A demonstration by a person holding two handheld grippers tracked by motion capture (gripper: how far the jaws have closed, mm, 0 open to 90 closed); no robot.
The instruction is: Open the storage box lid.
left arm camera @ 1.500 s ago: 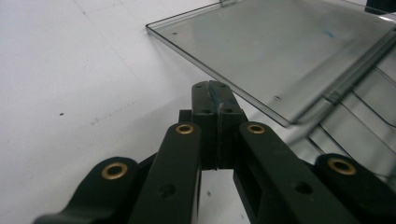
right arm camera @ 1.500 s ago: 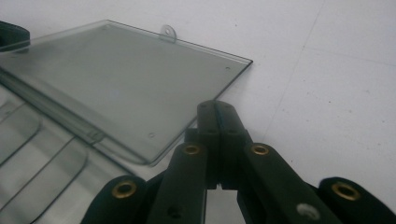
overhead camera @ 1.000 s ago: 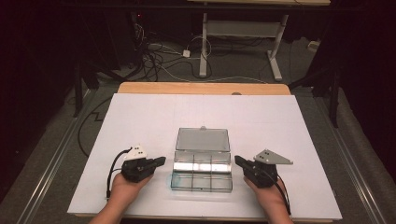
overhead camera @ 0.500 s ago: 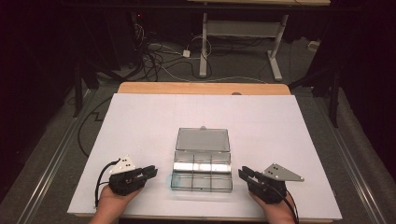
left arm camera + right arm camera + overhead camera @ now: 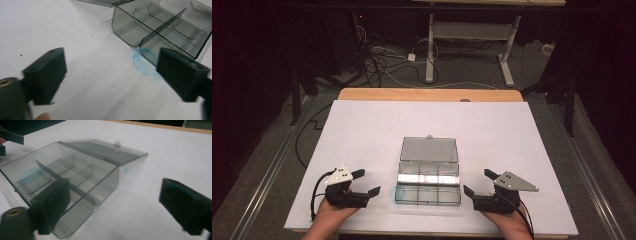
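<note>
- High view: left gripper point(image 5: 364, 183) & right gripper point(image 5: 478, 182), jaws wide apart, holding nothing.
- Clear box point(image 5: 428, 179) sits btwn them on white table point(image 5: 362, 130), lid point(image 5: 429, 149) flat open, no stuff inside.

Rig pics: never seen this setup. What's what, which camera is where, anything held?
No robot here: a person holds a hand-operated gripper in each hand. The high view looks down on the table; the left gripper and the right gripper sit on either side of a clear compartment box, its lid folded open flat behind it. The other two pictures come from cameras riding on each gripper, looking out between its black jaws. Both grippers are open and hold nothing. The box compartments look empty; a blue smudge marks the table cover beside one corner.
</note>
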